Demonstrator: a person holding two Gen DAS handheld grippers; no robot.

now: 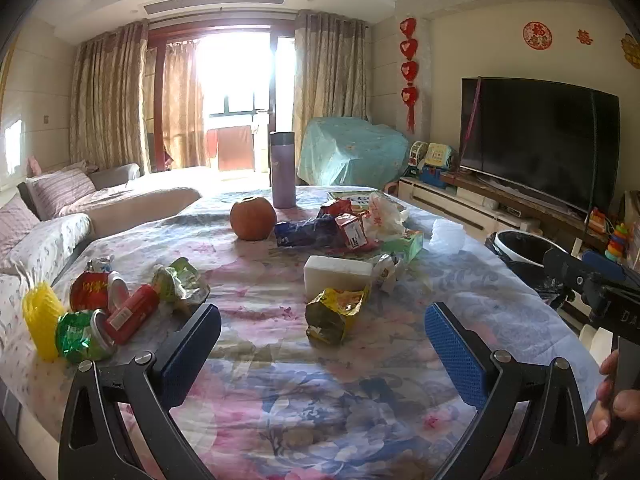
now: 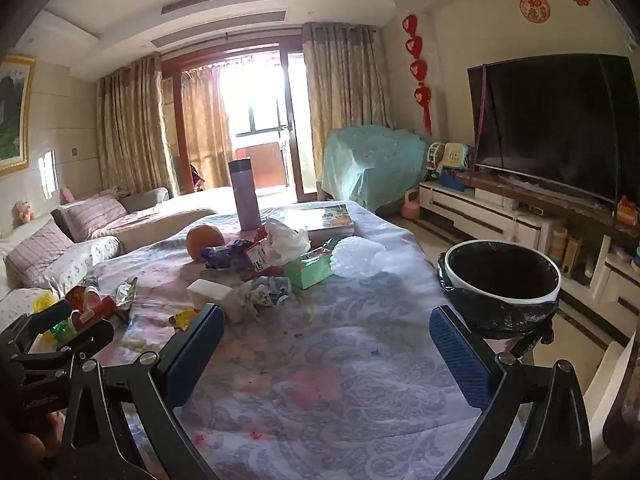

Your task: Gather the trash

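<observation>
Left gripper wide open, empty; yellow wrapper just ahead between fingers. Right gripper wide open, empty.

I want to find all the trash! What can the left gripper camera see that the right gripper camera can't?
Only the left wrist view clearly shows the crumpled yellow-green snack bag lying whole between the open left gripper fingers.

Only the right wrist view shows the framed landscape picture on the wall and the whole bin-bag-lined round trash bin beside the table, past the open right gripper.

Both show the tall purple flask, round orange fruit and white foam block.
</observation>
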